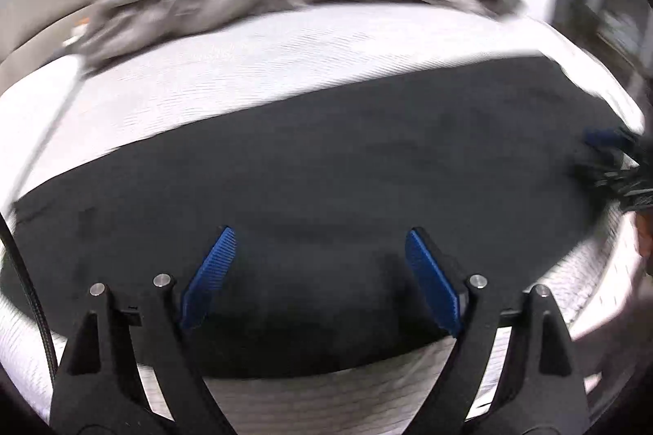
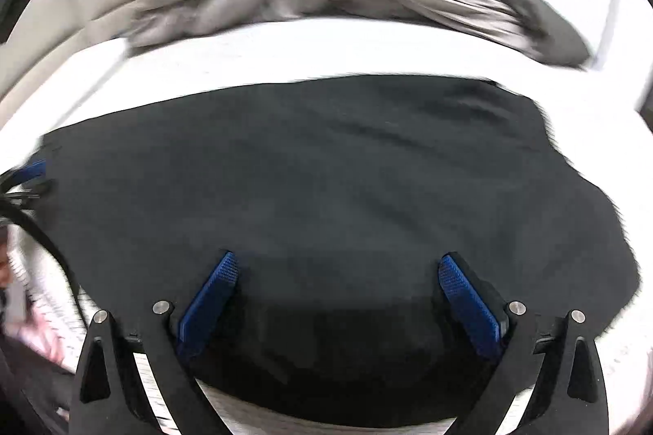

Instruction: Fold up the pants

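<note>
Hovering wide apart and empty, both the left gripper (image 1: 318, 243) and right gripper (image 2: 336, 267) hang over the black pants (image 1: 326, 165) lying flat on the white bed (image 1: 245, 55); best pinch the near edge evenly.

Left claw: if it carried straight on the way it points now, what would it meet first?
Most likely the black pants, spread flat on the white bed. The left claw is open and empty above them; depth is unclear.

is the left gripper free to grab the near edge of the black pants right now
Probably yes. The left gripper is open and empty, just above the black pants, whose near edge lies flat on the white bed cover; nothing sits between. The right gripper works farther along.
</note>
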`<action>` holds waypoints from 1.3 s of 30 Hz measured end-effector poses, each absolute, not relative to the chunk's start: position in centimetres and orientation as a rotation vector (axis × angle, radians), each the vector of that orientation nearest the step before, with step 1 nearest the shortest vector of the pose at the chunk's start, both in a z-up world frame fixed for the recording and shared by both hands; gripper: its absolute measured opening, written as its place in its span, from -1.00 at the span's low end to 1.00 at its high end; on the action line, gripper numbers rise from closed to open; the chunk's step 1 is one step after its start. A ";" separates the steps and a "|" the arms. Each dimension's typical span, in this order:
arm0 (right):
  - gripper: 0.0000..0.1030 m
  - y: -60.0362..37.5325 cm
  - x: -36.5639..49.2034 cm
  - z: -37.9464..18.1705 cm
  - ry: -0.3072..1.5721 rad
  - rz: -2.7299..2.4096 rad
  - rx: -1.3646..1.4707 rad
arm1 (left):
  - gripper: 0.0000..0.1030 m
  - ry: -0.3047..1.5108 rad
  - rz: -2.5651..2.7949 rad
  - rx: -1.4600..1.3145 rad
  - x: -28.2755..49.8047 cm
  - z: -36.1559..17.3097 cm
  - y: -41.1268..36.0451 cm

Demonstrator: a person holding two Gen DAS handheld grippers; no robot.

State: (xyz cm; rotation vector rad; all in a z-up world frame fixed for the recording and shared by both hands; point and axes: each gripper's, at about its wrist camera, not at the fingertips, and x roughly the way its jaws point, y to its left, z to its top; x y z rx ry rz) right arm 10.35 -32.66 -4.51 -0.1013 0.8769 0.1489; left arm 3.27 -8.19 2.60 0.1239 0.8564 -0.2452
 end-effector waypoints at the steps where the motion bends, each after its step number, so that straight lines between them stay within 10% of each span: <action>1: 0.96 -31.5 10.6 -5.1 0.890 0.172 -0.142 | 0.64 0.885 -0.286 0.133 3.5 2.0 -9.4; 11: 0.98 -39.5 9.6 -7.0 0.880 -0.050 -0.263 | 0.99 0.925 -0.290 0.089 3.5 -0.1 -8.8; 19: 0.97 -45.6 9.9 -4.8 0.823 -0.318 -0.126 | 0.96 0.917 -0.269 0.101 5.3 0.8 -8.4; 30: 0.97 -29.0 16.0 -7.9 0.904 0.062 -0.301 | 0.99 0.974 -0.302 0.149 8.5 -0.6 -12.2; 39: 0.89 -41.2 14.8 -7.0 0.882 -0.182 -0.129 | 0.99 1.001 -0.076 0.031 8.4 -0.5 -1.8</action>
